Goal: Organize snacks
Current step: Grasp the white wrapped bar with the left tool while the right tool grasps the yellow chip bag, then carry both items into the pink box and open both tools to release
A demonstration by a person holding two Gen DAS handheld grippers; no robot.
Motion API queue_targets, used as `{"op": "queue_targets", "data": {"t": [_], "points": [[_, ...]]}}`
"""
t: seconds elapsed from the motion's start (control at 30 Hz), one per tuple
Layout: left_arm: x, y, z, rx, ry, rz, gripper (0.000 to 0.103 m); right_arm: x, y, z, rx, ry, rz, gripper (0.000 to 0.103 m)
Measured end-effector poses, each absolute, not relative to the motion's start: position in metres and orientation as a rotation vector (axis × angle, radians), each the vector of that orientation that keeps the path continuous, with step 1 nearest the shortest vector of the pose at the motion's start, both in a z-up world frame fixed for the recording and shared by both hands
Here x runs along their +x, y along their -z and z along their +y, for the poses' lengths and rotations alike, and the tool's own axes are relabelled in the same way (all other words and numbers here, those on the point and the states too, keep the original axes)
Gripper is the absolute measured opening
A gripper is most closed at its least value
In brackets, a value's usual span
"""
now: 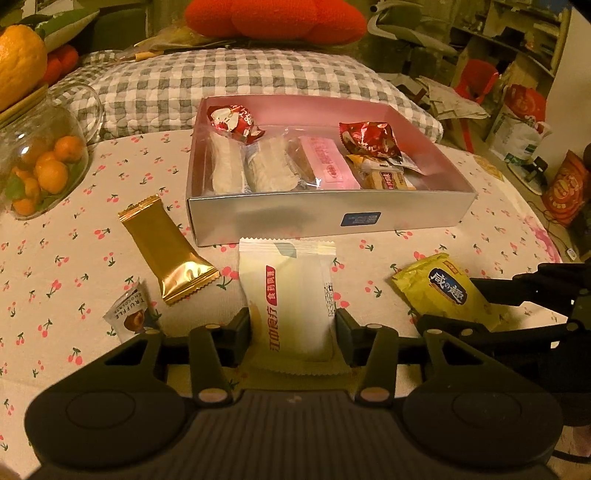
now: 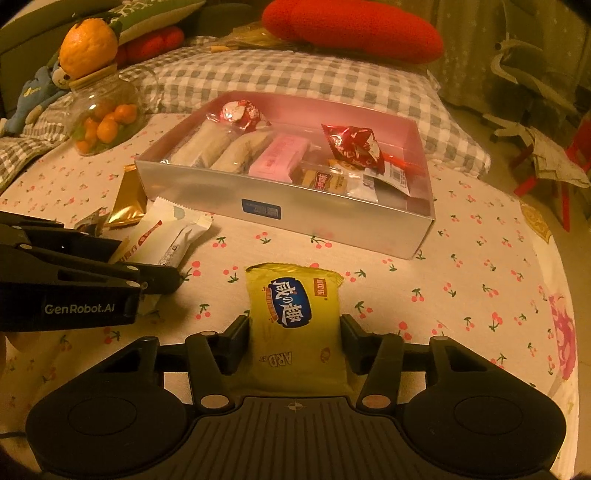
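Observation:
A silver box [image 1: 280,218] [image 2: 332,229] with a pink inside holds several wrapped snacks and stands on the cherry-print cloth. My left gripper [image 1: 291,328] is shut on a white snack packet [image 1: 291,295], just in front of the box; the packet also shows in the right wrist view [image 2: 162,236]. My right gripper [image 2: 293,330] is shut on a yellow snack packet [image 2: 295,317], seen at the right in the left wrist view [image 1: 447,291]. A gold packet [image 1: 170,247] and a small truffle packet [image 1: 131,314] lie left of the left gripper.
A glass jar of small oranges [image 1: 40,162] [image 2: 103,118] lies at the far left with a large orange [image 2: 88,46] on it. A grey checked cushion [image 1: 236,85] and red pillow [image 2: 351,29] sit behind the box. The table edge curves at the right [image 2: 546,236].

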State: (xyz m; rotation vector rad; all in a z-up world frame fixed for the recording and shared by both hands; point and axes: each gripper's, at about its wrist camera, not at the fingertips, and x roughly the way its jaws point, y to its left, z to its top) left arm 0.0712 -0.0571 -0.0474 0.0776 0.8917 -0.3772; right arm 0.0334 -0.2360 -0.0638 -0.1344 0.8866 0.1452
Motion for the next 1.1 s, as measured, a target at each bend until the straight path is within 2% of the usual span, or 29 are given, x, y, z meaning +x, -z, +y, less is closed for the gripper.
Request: {"op": "queue_targets", "data": {"t": [0.7, 1.1], "points": [[0.066, 0.014, -0.039, -0.019, 0.439, 0.873, 0.043, 0.036, 0.029, -0.25, 0.034, -0.136, 0.855, 0.05], [0.077, -0.016, -0.04, -0.023, 0.453, 0.798, 0.043, 0.049, 0.005, -0.279, 0.149, -0.07, 0.8, 0.05]]}}
